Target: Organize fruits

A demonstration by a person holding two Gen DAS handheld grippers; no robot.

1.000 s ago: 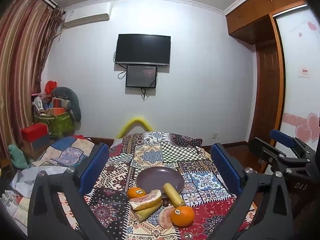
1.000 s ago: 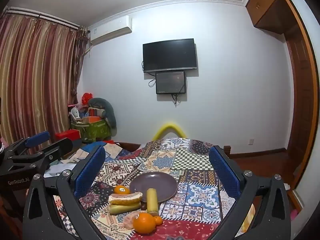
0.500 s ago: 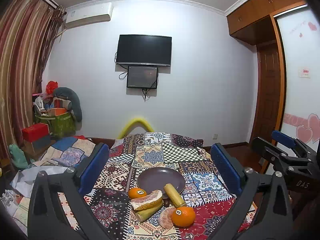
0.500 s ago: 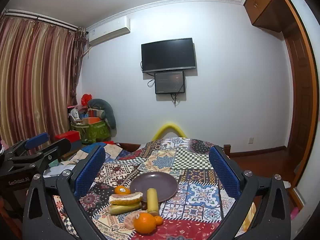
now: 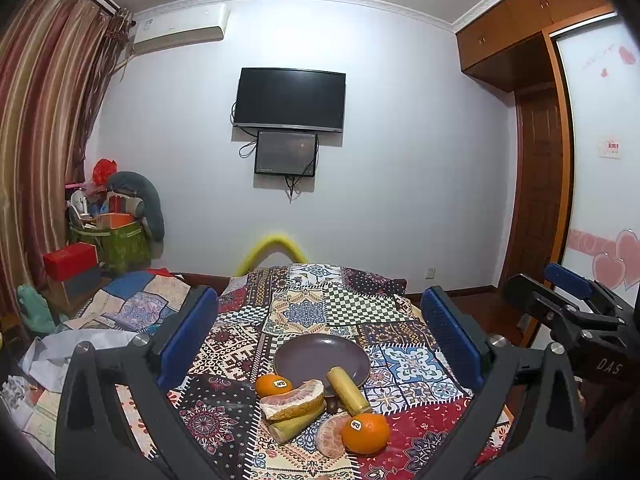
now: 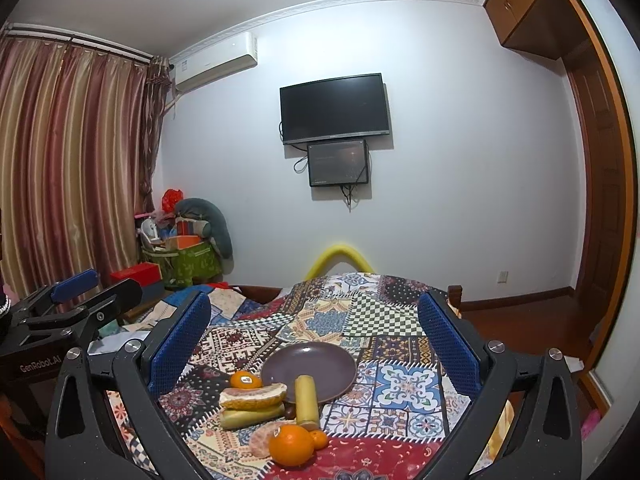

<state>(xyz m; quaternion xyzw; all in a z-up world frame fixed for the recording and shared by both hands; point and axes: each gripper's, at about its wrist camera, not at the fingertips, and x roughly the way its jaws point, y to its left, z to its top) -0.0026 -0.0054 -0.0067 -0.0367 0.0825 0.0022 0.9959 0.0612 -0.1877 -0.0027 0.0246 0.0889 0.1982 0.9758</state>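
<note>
Purple and round, the plate [image 5: 322,354] sits in the middle of the patchwork cloth [image 5: 344,304] that covers the counter, and nothing lies fully in its bowl. The fruit sits in a bunch at the near edge of the plate. A yellow stick piece [image 5: 349,386] leans with one end on the plate rim. A small orange [image 5: 273,385] with a sticker sits just left of the plate. A peeled pomelo wedge [image 5: 293,399] lies on top of a second yellow-green stick [image 5: 292,426]. Nearer the camera, a big orange [image 5: 365,433] with a sticker touches a peeled orange piece [image 5: 330,436] on its left. In the right wrist view, a tiny orange [image 6: 319,439] peeks out just right of the big orange [image 6: 291,445]. The left gripper [image 5: 320,334] hangs above the fruit with its blue jaws wide apart, holding nothing. The right gripper [image 6: 314,334] does the same, with its jaws wide and nothing between them. Each gripper shows at the edge of the other's view, the right gripper [image 5: 572,312] on the right and the left gripper [image 6: 60,312] on the left. On the far wall hang a black TV [image 5: 289,99] and a smaller screen [image 5: 285,153] under it. Striped curtains [image 6: 68,160] hang on the left side.
</note>
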